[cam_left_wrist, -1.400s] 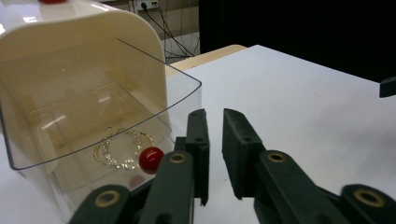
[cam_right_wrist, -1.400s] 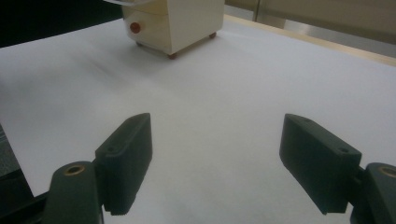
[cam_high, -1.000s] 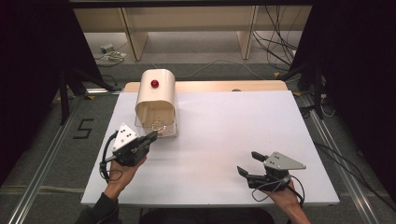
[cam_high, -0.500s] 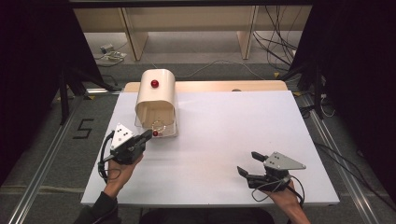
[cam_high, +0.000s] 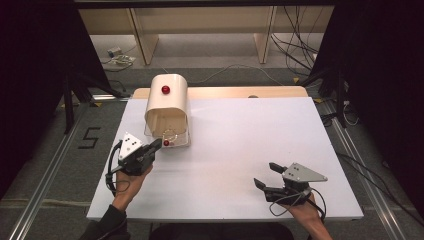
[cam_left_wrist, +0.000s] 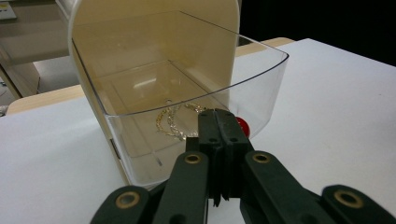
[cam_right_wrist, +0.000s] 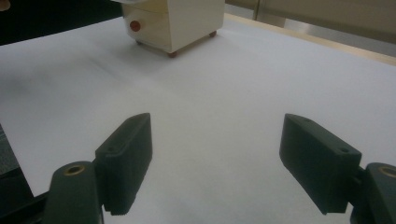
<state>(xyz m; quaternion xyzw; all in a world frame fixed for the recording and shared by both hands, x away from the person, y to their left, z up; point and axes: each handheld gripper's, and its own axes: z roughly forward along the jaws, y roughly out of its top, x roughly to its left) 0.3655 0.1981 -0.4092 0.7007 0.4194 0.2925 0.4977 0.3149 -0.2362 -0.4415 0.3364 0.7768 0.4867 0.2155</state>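
cream box (cam_high: 166, 100) with an arched top and a red knob is sitting at the white table's (cam_high: 240, 145) far left, its clear drawer (cam_left_wrist: 196, 93) pulled out, holding a gold chain (cam_left_wrist: 173, 120). left gripper (cam_high: 156, 145) is pressing clenched jaws against the drawer's red knob (cam_left_wrist: 242, 126); right gripper (cam_high: 266, 176) is resting released, well apart.

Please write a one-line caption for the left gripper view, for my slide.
Closed black left gripper at the clear plastic drawer of a cream box, gold chain inside.

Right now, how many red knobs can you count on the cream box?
2: one red knob on the box's curved top, one red knob on the pulled-out clear drawer's front. Others may be hidden.
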